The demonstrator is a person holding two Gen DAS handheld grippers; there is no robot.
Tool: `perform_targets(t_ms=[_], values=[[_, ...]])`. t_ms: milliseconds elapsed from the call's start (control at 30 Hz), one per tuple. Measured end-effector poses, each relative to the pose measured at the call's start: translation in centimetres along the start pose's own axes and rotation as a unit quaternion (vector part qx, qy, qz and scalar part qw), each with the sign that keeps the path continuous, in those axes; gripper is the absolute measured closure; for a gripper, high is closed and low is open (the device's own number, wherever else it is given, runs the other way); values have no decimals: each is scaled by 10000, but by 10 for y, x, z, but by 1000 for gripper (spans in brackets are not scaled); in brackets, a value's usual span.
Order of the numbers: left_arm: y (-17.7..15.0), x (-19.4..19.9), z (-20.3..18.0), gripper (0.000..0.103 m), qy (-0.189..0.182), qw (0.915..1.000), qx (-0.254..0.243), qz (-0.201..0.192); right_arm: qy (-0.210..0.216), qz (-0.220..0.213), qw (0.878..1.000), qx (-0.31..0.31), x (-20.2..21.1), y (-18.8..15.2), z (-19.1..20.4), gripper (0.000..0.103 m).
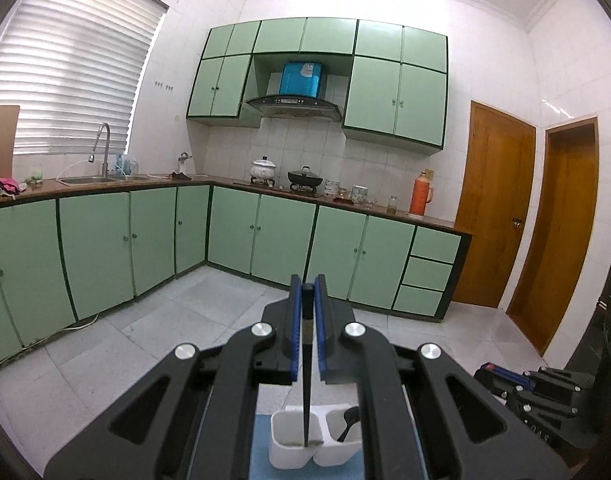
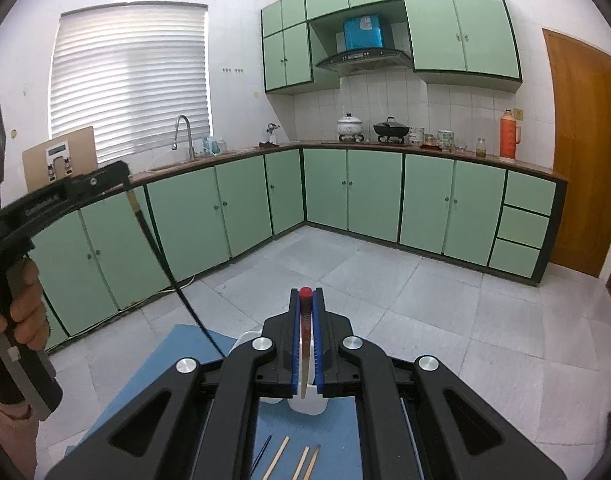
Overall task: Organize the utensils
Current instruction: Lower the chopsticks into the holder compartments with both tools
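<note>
Clamped upright between the left gripper's (image 1: 307, 292) fingers, a slender black chopstick (image 1: 306, 380) is held tip-down over a white two-compartment plastic holder (image 1: 293, 450), while a red-capped metal utensil (image 2: 304, 344) is gripped likewise by the right gripper (image 2: 305, 300), apparently for dropping in.

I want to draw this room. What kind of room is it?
A home kitchen, most likely: green cabinets under a long counter, a sink with a tall faucet, and pots beneath a range hood.

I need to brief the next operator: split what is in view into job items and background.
Job: black chopstick in left gripper; red-tipped chopstick in right gripper; white holder; loose chopsticks.
Background: thermos, wok, white pot, tap.
</note>
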State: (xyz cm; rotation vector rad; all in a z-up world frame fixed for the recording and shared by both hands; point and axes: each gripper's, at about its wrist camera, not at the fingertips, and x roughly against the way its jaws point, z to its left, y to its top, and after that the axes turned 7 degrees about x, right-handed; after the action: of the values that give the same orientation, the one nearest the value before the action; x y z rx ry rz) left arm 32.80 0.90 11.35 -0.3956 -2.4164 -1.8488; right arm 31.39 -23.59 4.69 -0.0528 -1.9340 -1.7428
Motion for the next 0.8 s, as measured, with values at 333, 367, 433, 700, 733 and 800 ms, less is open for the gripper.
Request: perform_targets(t_ms=[333, 367, 433, 700, 733, 800], values=[[-21, -66, 13, 98, 119, 9988, -18, 465, 231, -32, 9996, -158, -33, 24, -20, 97], [-23, -70, 14, 98, 125, 9987, -17, 488, 268, -70, 9995, -166, -33, 27, -21, 97], [-25, -77, 17, 98, 135, 9986, -6, 516, 265, -110, 9995, -141, -35, 32, -22, 97], [-32, -94, 22, 98, 125, 9982, -39, 585, 264, 46, 9995, -146, -64, 30, -21, 97], [-35, -97, 22, 98, 134, 9981, -39, 607, 280, 113, 9994, -173, -70, 25, -21, 97], [-43, -105, 23, 98, 158, 9973, -31, 720, 292, 222, 9991, -211, -80, 16, -21, 97]])
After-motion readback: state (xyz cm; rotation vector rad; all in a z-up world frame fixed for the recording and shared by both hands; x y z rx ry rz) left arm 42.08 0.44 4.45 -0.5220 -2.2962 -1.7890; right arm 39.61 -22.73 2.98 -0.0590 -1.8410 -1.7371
